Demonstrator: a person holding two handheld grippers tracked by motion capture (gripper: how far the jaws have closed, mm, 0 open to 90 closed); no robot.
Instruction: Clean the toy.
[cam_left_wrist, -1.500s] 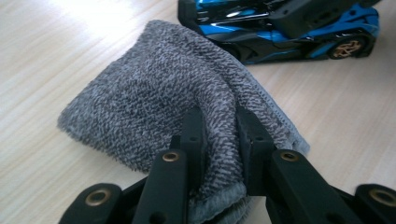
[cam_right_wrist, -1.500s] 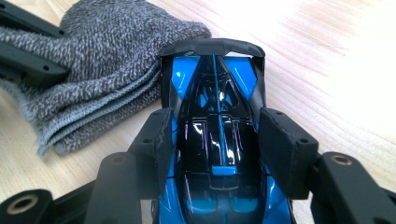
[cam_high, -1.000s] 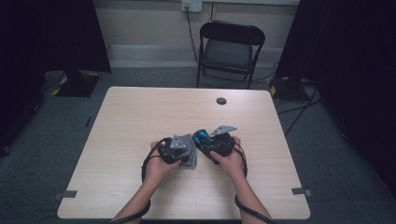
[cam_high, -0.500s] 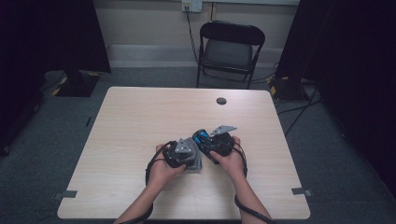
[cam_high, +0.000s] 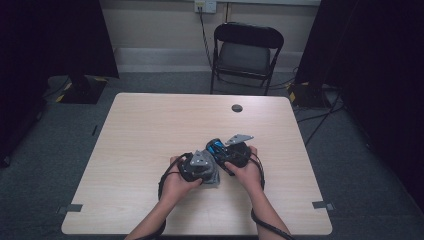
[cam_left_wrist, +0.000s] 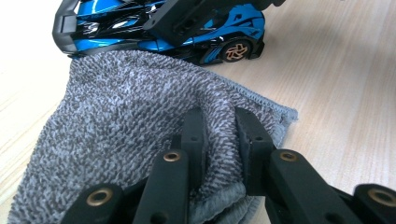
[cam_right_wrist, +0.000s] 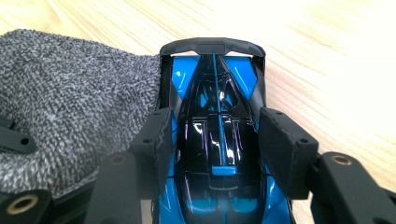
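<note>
**Two grippers, one toy car, one cloth**

Two grippers meet near the middle of the pale wooden table (cam_high: 150, 130) in the high view: our left gripper (cam_high: 212, 176) sits over a grey towelling cloth (cam_high: 215, 179), and our right gripper (cam_high: 216, 149) holds a glossy blue and black toy sports car (cam_high: 216, 148) just beyond it. A black folding chair (cam_high: 246, 52) stands past the far edge.

From the left gripper view, we see the jaws nearly closed, pinching a fold of the cloth (cam_left_wrist: 140, 130) between the pads. The cloth's far edge lies against the side of the car (cam_left_wrist: 154, 28), which rests on the table.

From the right gripper view, our jaws stand about half open, and their pads press on both flanks of the car (cam_right_wrist: 217, 140), clamping it at mid-body. The cloth (cam_right_wrist: 74, 107) touches the car's left side.

We judge the step in hand to be wiping the car with the cloth while the other gripper steadies it. Next we should keep the clamp firm and draw the pinched cloth across the bodywork without dragging the car or losing the fold.
</note>
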